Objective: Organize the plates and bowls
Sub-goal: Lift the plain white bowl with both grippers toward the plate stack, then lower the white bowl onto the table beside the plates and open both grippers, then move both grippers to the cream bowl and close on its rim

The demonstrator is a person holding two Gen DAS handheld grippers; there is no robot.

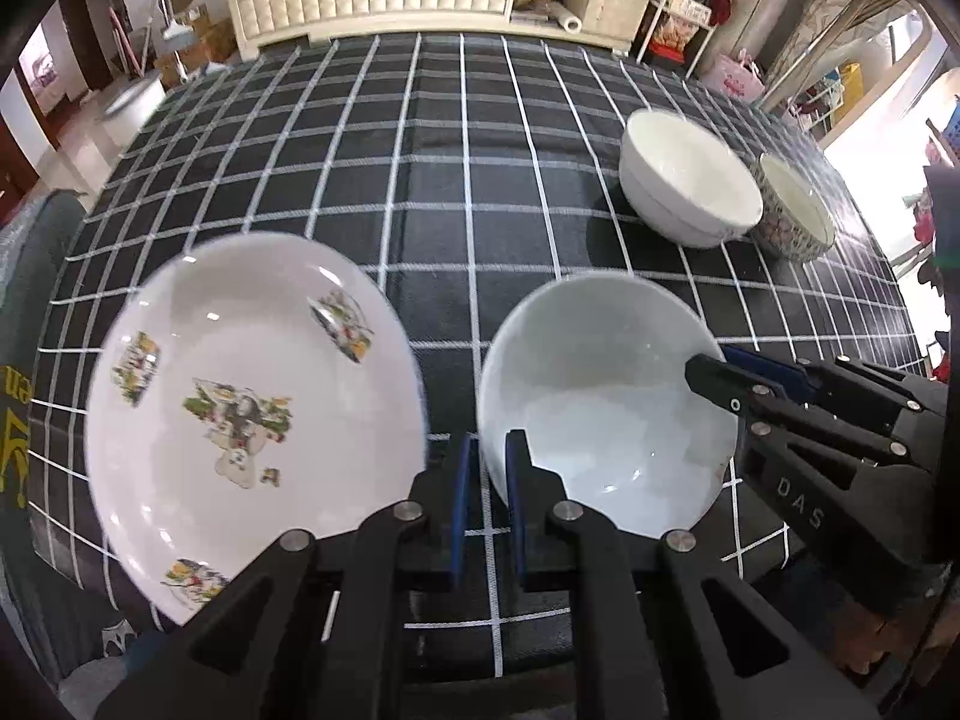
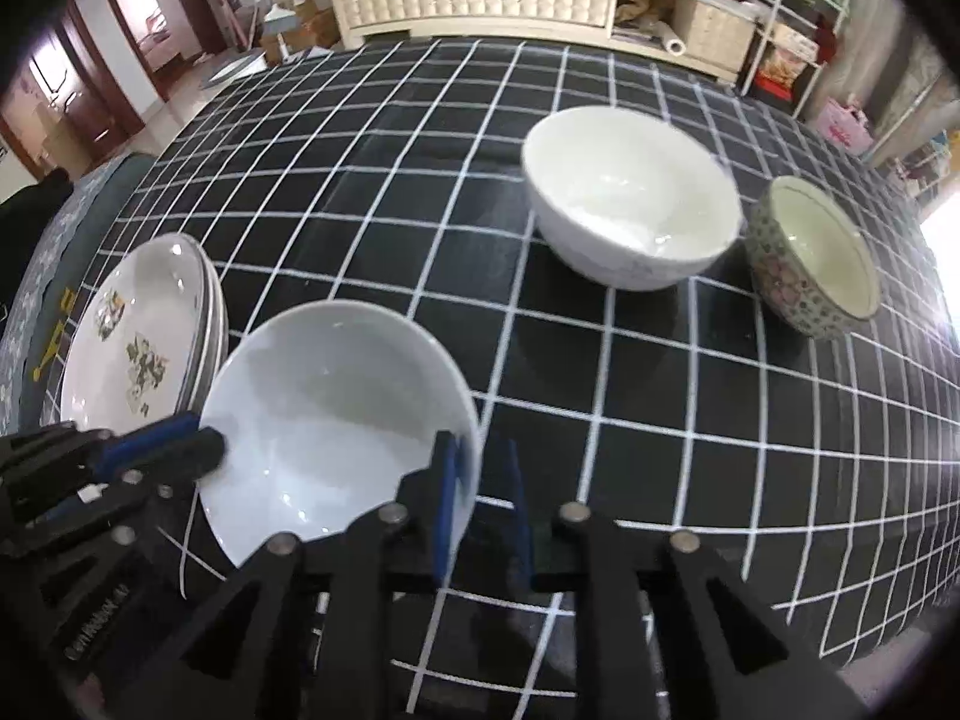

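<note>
The pale blue-white glazed ceramic bowl (image 1: 606,414) is the landmark here, sitting near the front edge of the surface covered by a black cloth with a white grid (image 1: 420,180). The left hand-held gripper (image 1: 487,480) straddles its left rim, one blue pad inside and one outside, seemingly clamped on the wall. The right hand-held gripper (image 2: 477,492) pinches the opposite rim the same way, though whether its outer pad touches is hard to tell. Just left of this bowl sits a stack of white plates with floral decals (image 2: 132,336). Beyond it to the right stand a plain white deep bowl (image 2: 630,204) and, touching or nearly touching that one, a speckled patterned bowl (image 2: 810,258).

Judged risks: with two thin rim pinches on slick glaze, uneven lifting could tilt the bowl and let it slip; swinging left could knock the plate stack; the front edge is close.
</note>
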